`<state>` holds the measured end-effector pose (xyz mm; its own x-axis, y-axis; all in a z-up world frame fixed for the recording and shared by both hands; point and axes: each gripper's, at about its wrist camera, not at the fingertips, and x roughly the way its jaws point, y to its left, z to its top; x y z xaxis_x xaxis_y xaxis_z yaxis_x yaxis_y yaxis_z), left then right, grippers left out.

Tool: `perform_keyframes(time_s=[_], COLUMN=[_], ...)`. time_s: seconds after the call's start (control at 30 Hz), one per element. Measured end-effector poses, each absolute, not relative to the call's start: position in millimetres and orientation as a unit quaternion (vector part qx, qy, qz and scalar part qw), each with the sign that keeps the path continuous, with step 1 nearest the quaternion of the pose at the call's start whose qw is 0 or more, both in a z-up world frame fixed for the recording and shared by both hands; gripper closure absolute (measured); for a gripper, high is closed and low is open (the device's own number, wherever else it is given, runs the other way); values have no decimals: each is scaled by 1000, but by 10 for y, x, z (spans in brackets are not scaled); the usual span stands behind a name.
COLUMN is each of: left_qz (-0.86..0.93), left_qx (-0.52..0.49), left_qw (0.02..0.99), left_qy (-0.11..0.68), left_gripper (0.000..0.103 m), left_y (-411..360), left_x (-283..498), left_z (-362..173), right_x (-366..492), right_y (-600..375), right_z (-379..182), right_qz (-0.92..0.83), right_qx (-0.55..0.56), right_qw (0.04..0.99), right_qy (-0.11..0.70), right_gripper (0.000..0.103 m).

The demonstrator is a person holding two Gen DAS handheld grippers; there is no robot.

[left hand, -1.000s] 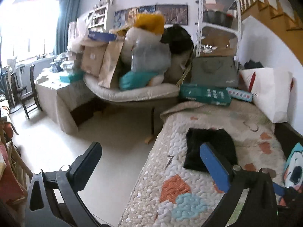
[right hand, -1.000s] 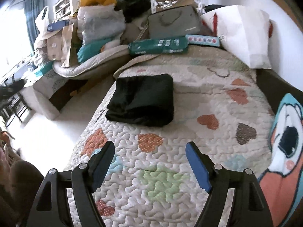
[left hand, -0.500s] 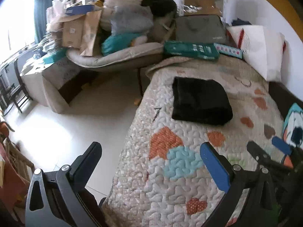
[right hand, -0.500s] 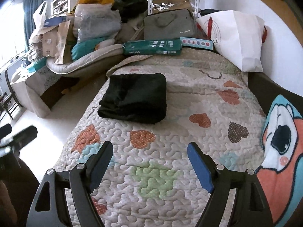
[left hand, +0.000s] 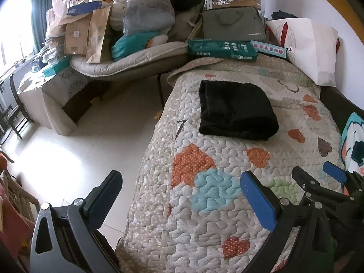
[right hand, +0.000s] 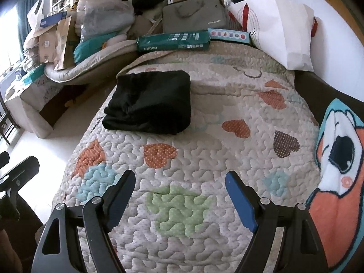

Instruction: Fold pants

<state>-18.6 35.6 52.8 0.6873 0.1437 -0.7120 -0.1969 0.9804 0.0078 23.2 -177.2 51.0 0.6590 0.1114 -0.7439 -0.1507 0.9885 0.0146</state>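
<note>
The black pants (right hand: pixel 150 103) lie folded into a thick rectangle on the heart-patterned quilt (right hand: pixel 204 159), near the bed's left edge, at about eleven o'clock in the right wrist view. Their long axis runs roughly toward the far end of the bed, stacked folds facing the floor side. Beyond them at twelve o'clock lies a teal pack (right hand: pixel 174 41), its lettering too distorted to read, and a grey case (right hand: pixel 193 14) with small unreadable print. The left gripper (left hand: pixel 182 195) and right gripper (right hand: pixel 179 191) both hang spread wide, holding nothing.
</note>
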Motion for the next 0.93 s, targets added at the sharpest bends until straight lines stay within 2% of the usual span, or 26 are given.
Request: perform_keyframes(time_s=[0.93], left_qz=[86], left_qx=[-53], left_qw=[901], left_qy=[422], left_gripper=[0], left_y=[453], left_x=[-22], left_z=[298], right_x=[241], right_y=[-1600], right_z=[435], right_qz=[89], right_qx=[-50], right_qw=[911], right_qy=[400], right_gripper=[16])
